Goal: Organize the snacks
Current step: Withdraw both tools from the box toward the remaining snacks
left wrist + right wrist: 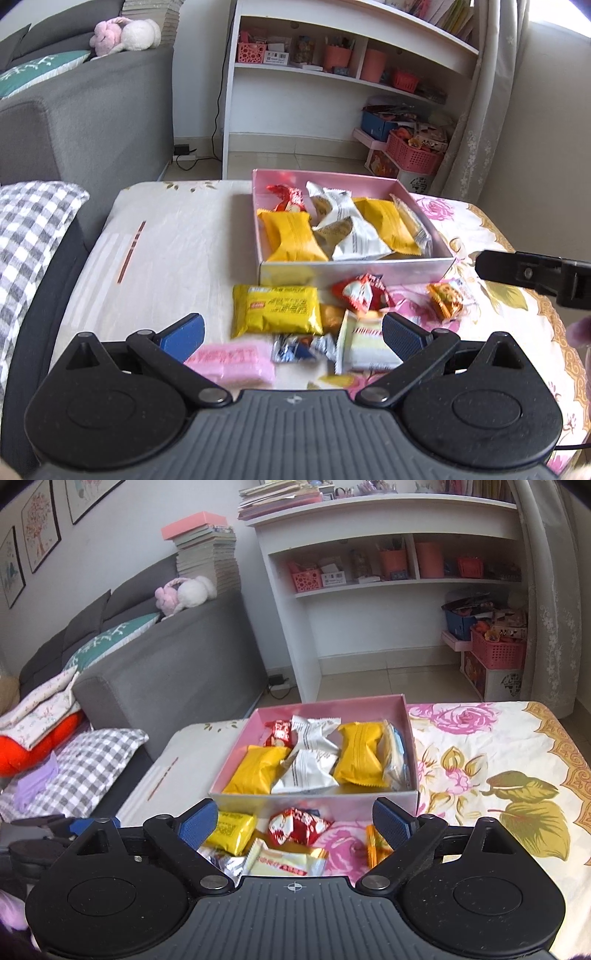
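Both grippers hovered with jaws spread wide and nothing between the pads: left gripper [293, 330] low in its frame over the loose snacks, right gripper [293, 821] likewise at lower centre of its own view. Lay loose on the flowered tablecloth [498, 746], just in front of the pink box [354, 268]: a yellow packet [275, 308], a red wrapper [360, 293], an orange wrapper [445, 297], a pink packet [236, 360], a silver-blue wrapper [303, 347] and a cream packet [364, 345], several touching or overlapping. Sat in the box at frame centre: two yellow packets, white packets and one red wrapper, crowded together. Showed at the right edge of the left view: one black finger of the other gripper. Stood beyond the table: a white shelf unit [388, 587] at upper centre, a grey sofa [177, 664] at left with a plush toy [184, 592] on its arm, and a checked cushion [85, 764] at lower left.
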`<action>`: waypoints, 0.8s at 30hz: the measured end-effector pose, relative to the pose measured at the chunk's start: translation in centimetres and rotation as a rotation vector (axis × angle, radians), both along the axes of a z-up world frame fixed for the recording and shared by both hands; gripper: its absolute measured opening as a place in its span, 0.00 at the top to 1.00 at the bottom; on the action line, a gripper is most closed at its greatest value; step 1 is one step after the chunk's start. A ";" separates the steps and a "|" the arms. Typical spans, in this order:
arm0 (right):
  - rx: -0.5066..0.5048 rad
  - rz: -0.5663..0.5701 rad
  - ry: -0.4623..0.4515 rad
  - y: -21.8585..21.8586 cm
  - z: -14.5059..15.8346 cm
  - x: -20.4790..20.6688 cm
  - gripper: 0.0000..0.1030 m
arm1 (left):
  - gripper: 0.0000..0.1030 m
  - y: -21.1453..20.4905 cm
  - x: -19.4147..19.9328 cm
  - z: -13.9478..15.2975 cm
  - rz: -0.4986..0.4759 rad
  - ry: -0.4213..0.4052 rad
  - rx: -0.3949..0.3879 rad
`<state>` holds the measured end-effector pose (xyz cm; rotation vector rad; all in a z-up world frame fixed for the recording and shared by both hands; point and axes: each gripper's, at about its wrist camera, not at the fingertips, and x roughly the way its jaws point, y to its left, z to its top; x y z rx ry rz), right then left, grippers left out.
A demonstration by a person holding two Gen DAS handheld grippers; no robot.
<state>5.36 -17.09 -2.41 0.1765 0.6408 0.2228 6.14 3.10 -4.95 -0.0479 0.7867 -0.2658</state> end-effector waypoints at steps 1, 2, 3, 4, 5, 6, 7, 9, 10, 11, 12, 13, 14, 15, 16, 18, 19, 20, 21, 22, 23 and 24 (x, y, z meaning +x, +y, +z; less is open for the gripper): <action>-0.014 0.002 -0.002 0.0 -0.2 -0.2 0.10 | 0.00 0.2 -0.1 -0.2 0.003 0.001 0.002; -0.027 0.002 -0.005 0.1 -0.4 -0.5 0.10 | 0.00 0.4 -0.3 -0.3 0.006 0.001 0.004; -0.039 0.004 -0.006 0.1 -0.5 -0.6 0.10 | 0.00 0.7 -0.4 -0.5 0.008 0.001 0.005; -0.048 0.005 -0.006 0.1 -0.7 -0.7 0.10 | 0.00 0.9 -0.4 -0.6 0.009 0.000 0.006; -0.051 0.003 -0.007 0.1 -0.8 -0.9 0.10 | 0.00 1.1 -0.6 -0.8 0.010 -0.001 0.008; -0.052 0.002 -0.009 0.1 -1.0 -1.0 0.10 | 0.00 1.4 -0.7 -0.9 0.012 -0.002 0.011; -0.050 -0.001 -0.009 0.0 -1.2 -1.1 0.10 | 0.00 1.6 -0.7 -1.1 0.013 -0.004 0.016; -0.056 0.000 -0.004 0.0 -1.8 -1.3 0.09 | 0.00 2.2 -0.8 -1.6 0.017 -0.007 0.026; -0.065 0.002 -0.005 0.0 -2.1 -1.4 0.09 | 0.00 2.4 -0.8 -1.8 0.020 -0.008 0.028; -0.078 0.002 -0.009 0.0 -2.5 -1.6 0.08 | 0.00 2.7 -0.9 -2.0 0.022 -0.005 0.028; -0.091 0.002 -0.010 0.0 -2.7 -1.6 0.07 | 0.00 2.9 -0.9 -2.2 0.022 -0.002 0.026; -0.105 0.002 -0.009 0.0 -3.1 -1.7 0.06 | 0.00 3.0 -1.0 -2.4 0.021 0.001 0.021; -0.113 0.002 -0.007 0.0 -3.5 -1.7 0.06 | 0.00 3.2 -1.0 -2.6 0.018 0.002 0.017; -0.118 0.003 -0.003 0.0 -3.8 -1.7 0.06 | 0.00 3.2 -1.0 -2.9 0.015 0.004 0.016; -0.123 0.008 0.007 0.0 -4.2 -1.7 0.06 | 0.00 3.3 -1.0 -3.2 0.009 0.007 0.016; -0.130 0.019 0.020 0.3 -4.9 -1.6 0.06 | 0.00 3.2 -0.9 -3.7 0.001 0.012 0.023; -0.137 0.027 0.022 0.5 -5.2 -1.6 0.06 | 0.00 3.1 -0.8 -4.0 -0.005 0.013 0.031; -0.147 0.039 0.024 0.7 -5.4 -1.6 0.06 | 0.00 2.9 -0.7 -4.4 -0.015 0.013 0.044; -0.157 0.052 0.025 1.0 -5.6 -1.6 0.06 | 0.00 2.8 -0.7 -4.6 -0.026 0.011 0.056; -0.165 0.067 0.027 1.3 -5.9 -1.6 0.06 | 0.00 2.7 -0.6 -4.9 -0.042 0.008 0.067; -0.172 0.083 0.030 1.6 -6.1 -1.6 0.06 | 0.00 2.8 -0.4 -5.1 -0.064 0.007 0.080; -0.179 0.099 0.032 1.8 -6.3 -1.6 0.06 | 0.00 2.8 -0.1 -5.3 -0.093 0.007 0.094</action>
